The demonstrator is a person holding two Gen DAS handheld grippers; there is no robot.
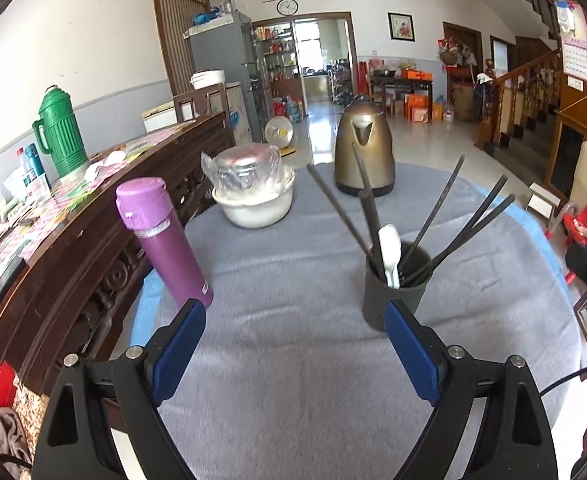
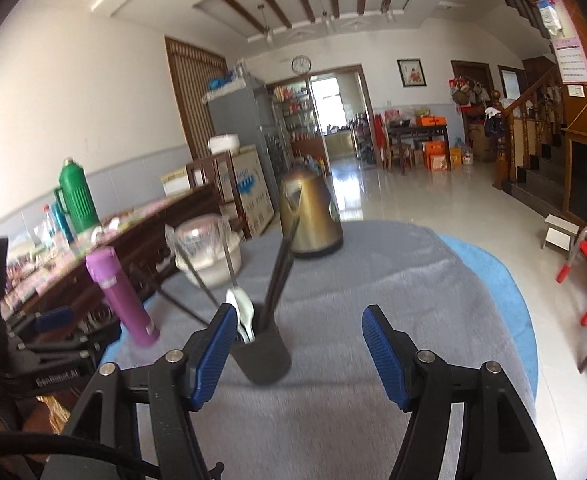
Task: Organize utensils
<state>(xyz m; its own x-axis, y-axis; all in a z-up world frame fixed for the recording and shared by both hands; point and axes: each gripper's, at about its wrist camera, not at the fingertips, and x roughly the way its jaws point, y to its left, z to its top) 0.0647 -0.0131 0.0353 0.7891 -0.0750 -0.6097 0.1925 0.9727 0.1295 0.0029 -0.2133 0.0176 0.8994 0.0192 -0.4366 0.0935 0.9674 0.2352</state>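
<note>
utensils stand in the cup [image 1: 395, 292]
left gripper [image 1: 295, 326] nearer, cup ahead-right; right gripper [image 2: 295, 330] too gapes wide, empty.

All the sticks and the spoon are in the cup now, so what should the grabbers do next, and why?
Probably back both away. The chopsticks and the white spoon stand inside the dark cup, no utensil shows loose on the grey cloth, and the left gripper and right gripper are open and hold nothing.
</note>
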